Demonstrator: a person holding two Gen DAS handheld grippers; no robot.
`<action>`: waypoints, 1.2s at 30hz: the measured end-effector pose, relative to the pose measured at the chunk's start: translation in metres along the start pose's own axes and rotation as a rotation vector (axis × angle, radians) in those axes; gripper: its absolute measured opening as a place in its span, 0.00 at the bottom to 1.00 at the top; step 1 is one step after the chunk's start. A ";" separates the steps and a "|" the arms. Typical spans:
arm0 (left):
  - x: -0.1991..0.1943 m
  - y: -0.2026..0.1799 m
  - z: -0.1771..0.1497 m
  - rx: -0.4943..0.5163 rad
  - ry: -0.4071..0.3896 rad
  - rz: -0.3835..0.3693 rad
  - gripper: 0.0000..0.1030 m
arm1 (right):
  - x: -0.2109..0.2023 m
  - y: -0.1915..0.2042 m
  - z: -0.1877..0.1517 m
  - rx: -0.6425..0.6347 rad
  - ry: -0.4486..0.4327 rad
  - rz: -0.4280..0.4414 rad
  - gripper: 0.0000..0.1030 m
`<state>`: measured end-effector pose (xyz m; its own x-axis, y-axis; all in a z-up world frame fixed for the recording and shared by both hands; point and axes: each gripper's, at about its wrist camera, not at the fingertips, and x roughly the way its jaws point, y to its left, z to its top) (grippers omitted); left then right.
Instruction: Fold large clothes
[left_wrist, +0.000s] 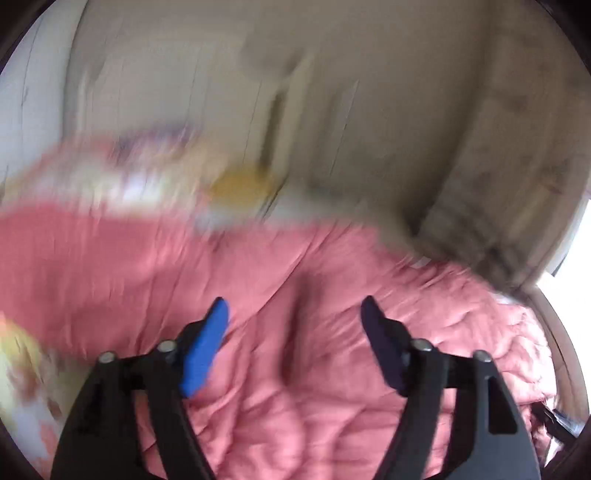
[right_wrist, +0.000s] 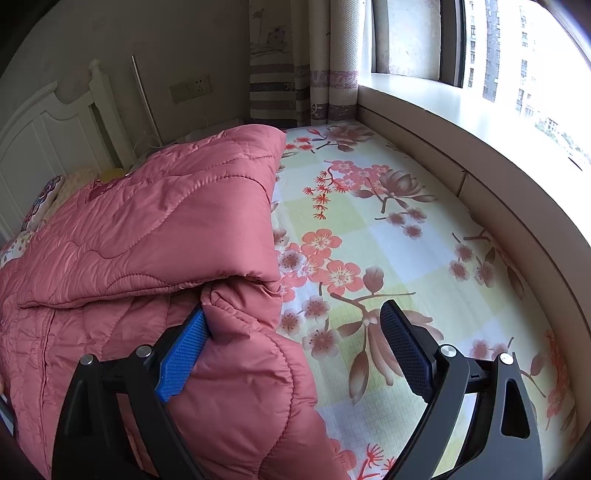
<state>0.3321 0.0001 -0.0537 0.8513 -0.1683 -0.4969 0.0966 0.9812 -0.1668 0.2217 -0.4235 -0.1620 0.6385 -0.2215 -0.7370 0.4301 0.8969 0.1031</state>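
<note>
Both grippers stand apart, unclamped: left gripper (left_wrist: 293, 314), right gripper (right_wrist: 295, 325). Pink quilted coat (right_wrist: 155, 229) is judged soft, bulky, slippery; stitched hem edges are recommended for gripping.

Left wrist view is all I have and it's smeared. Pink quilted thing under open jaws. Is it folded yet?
Observer: Partly. In the right wrist view the pink quilted garment has one thick layer doubled over itself.
Operator: What is it lying on?
Observer: A floral bedsheet, bare on the window side.
Operator: Right gripper holding anything?
Observer: No. The right gripper is open; a puffy fold lies against its blue pad, and the other pad is clear over the sheet.
</note>
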 end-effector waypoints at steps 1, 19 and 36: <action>-0.005 -0.015 0.003 0.069 -0.012 -0.019 0.81 | 0.000 0.000 0.000 -0.001 0.001 0.000 0.86; 0.105 -0.078 -0.041 0.373 0.361 -0.006 0.98 | -0.047 0.014 0.023 -0.017 -0.175 0.007 0.55; 0.102 -0.072 -0.040 0.303 0.386 -0.045 0.98 | 0.003 0.022 0.084 -0.065 -0.080 0.099 0.42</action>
<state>0.3913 -0.0916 -0.1259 0.5953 -0.1770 -0.7838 0.3232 0.9458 0.0319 0.2865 -0.4365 -0.1061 0.7256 -0.1579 -0.6698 0.3219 0.9381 0.1276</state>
